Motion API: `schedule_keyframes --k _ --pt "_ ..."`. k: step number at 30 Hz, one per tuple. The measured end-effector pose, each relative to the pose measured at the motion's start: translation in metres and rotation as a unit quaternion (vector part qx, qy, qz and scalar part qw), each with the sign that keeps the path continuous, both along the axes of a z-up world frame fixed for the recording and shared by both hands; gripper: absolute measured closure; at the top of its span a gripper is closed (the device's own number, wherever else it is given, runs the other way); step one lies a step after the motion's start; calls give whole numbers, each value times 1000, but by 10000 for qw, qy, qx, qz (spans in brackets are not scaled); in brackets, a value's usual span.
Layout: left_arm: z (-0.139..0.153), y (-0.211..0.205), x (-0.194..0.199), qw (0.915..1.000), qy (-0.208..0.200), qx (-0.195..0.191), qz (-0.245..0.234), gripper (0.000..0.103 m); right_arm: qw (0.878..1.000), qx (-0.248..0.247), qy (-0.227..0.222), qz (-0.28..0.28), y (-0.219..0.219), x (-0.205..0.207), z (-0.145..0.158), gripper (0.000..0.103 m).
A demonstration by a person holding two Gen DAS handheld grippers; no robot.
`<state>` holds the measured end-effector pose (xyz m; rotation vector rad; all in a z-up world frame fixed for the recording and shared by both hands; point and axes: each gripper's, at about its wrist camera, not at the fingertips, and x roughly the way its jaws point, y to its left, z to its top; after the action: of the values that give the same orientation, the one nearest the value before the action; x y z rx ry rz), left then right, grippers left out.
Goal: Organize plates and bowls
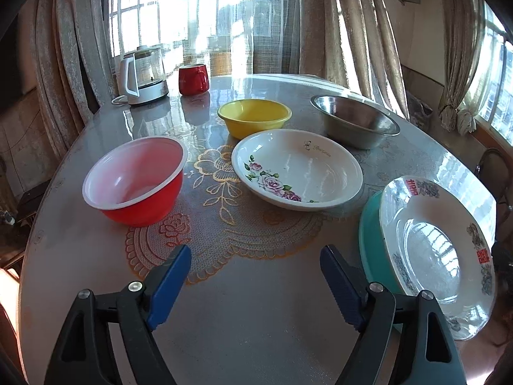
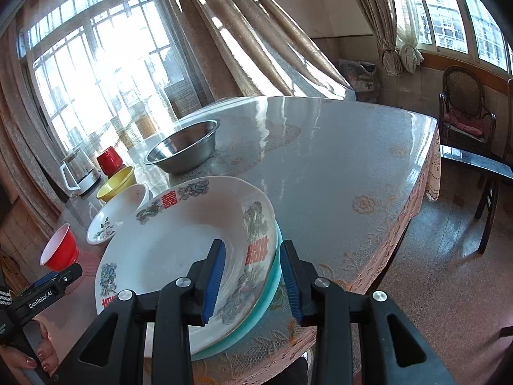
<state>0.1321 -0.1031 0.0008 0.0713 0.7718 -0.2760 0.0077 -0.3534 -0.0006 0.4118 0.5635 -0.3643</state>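
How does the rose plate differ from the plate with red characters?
The rose plate rests directly on the table; the red-character plate sits on a teal dish. The rose plate has pink roses on one side; the red-character plate has red characters and grey-blue motifs around its rim. The right claw straddles the red-character plate's rim; nothing touches the rose plate. Both are white, empty and upright.

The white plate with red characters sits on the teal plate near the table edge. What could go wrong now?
1. The right gripper straddles the rims of the white plate and teal plate, not closed. It may pinch both or let one slip.
2. The stack is close to the table edge, so a push could send it off.
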Motion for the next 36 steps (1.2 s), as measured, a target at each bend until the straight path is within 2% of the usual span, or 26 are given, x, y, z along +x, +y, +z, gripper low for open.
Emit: schedule_keyframes --k 8,16,23,28,33,36 --pt "-4 2 29 9992 299 -165 195 19 9990 -183 93 390 23 17 9 64" --pt "1 -2 55 9989 246 -339 200 19 9970 -291 200 685 43 34 14 64" --pt "-1 1 56 9982 15 -534 -261 19 9939 -324 333 1004 57 60 22 64" --pt "2 8 59 9974 -38 -673 -262 19 9919 -133 362 1207 64 86 24 64" --pt "-2 15 67 9949 143 -979 -200 18 9868 -31 527 1528 71 118 26 64" --pt "-5 13 71 9946 206 -994 -196 18 9854 24 588 1596 73 135 28 64"
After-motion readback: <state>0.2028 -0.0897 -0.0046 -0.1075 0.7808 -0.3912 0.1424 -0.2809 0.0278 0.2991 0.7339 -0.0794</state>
